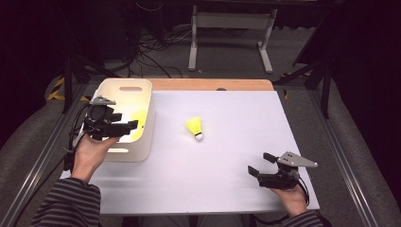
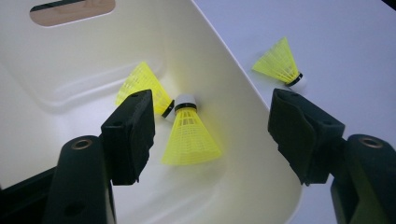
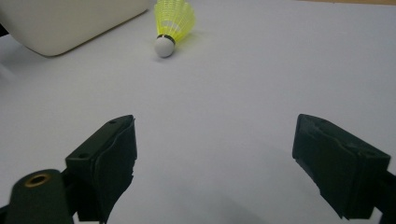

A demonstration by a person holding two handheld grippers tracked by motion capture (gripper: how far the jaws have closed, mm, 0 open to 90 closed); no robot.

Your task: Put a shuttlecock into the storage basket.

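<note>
Both sleeves are dark with thin grey stripes running across them. The left hand-held gripper [image 1: 128,126] is black and blocky, topped by a grey three-cornered plate, with black cables trailing from it. The right hand-held gripper [image 1: 261,163] is the same build, its grey plate showing small dark holes. Seen close in the gripper views, the jaws are matte black with thick, squared rubbery pads [image 2: 135,135], and a brass-coloured ringed hole sits at the base of each jaw arm.
</note>
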